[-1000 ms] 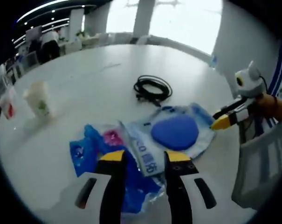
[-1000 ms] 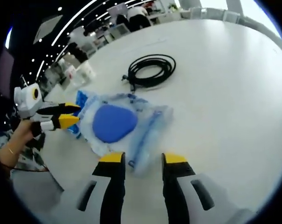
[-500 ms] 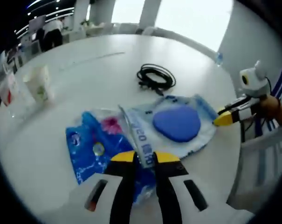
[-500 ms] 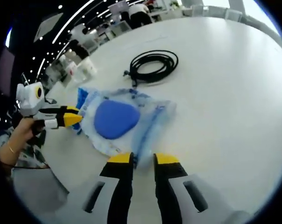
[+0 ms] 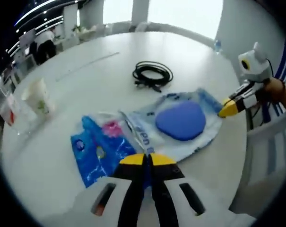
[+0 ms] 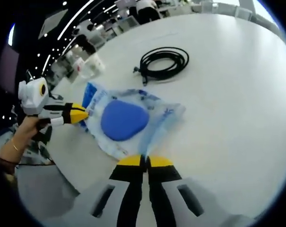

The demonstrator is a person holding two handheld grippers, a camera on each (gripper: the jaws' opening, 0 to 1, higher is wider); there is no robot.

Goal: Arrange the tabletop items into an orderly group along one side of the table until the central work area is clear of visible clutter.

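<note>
In the left gripper view, the left gripper [image 5: 146, 160] rises from the bottom, and its two yellow-tipped jaws are pressed together. They pinch the near edge of a clear plastic bag with a blue oval pad inside [image 5: 180, 120]. The bag lies flat on the round white table [image 5: 86, 75], just in front of the jaws and a little to the right. Touching the bag on its left is a crumpled blue plastic packet with a pink spot [image 5: 99, 146]. Farther off, past the bag, sits a coiled black cable [image 5: 152, 75], well apart from the bag. Far to the left stands a white paper cup with a green print [image 5: 38, 98], and beside it, nearer the table's edge, a clear cup with a red mark [image 5: 8, 107]. On the right, the right gripper [image 5: 228, 109] comes in, held by a hand [image 5: 275, 92]. Its yellow tips sit at the right edge of the bag.

In the right gripper view, the right gripper [image 6: 143, 161] has its jaws pressed together too, nipping the near edge of the clear bag with the blue pad [image 6: 124, 120]. The black cable [image 6: 165, 62] lies beyond the bag, apart from it. On the left, the left gripper [image 6: 79, 114] touches the far left edge of the bag, with a bit of the blue packet [image 6: 89, 94] just behind it. A hand [image 6: 27, 130] holds that gripper
</note>
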